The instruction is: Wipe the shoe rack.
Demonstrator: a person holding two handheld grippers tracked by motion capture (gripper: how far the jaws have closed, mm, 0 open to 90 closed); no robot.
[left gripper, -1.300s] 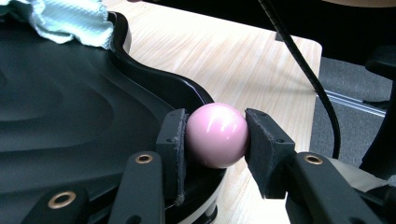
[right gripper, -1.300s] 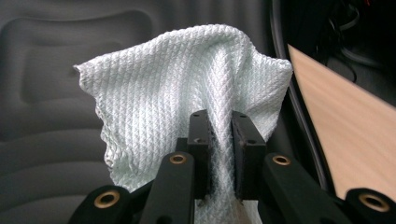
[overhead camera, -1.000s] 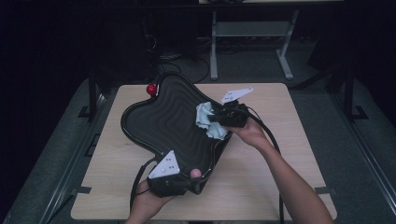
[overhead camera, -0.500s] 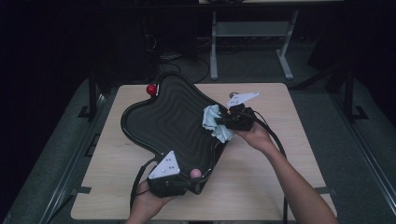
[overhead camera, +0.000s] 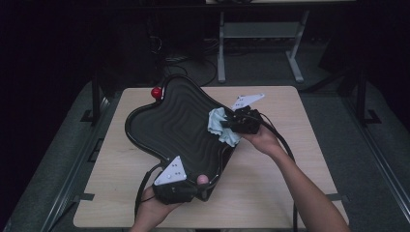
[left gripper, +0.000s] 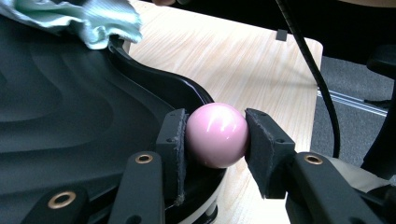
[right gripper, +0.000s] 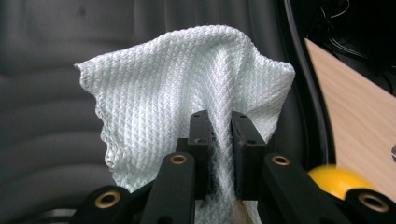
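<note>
A black wavy-ribbed tray lies across the wooden table. At its near corner my left gripper is shut on a pink ball fixed to the tray's rim. On the tray's right side my right gripper is shut on a pale blue waffle-weave cloth, which rests bunched against the tray's ribbed surface. The same cloth lies at the top left of the left gripper view. A red ball sits at the tray's far corner. A yellow ball peeks out beside the right jaws.
The light wooden table has bare surface to the right of the tray and along the front edge. A black cable trails from the right gripper over the table. Dark floor and a metal stand lie beyond the far edge.
The right gripper with the cloth has shifted slightly along the tray's right side, and the cloth has bunched differently. The left gripper and the tray have stayed put.
</note>
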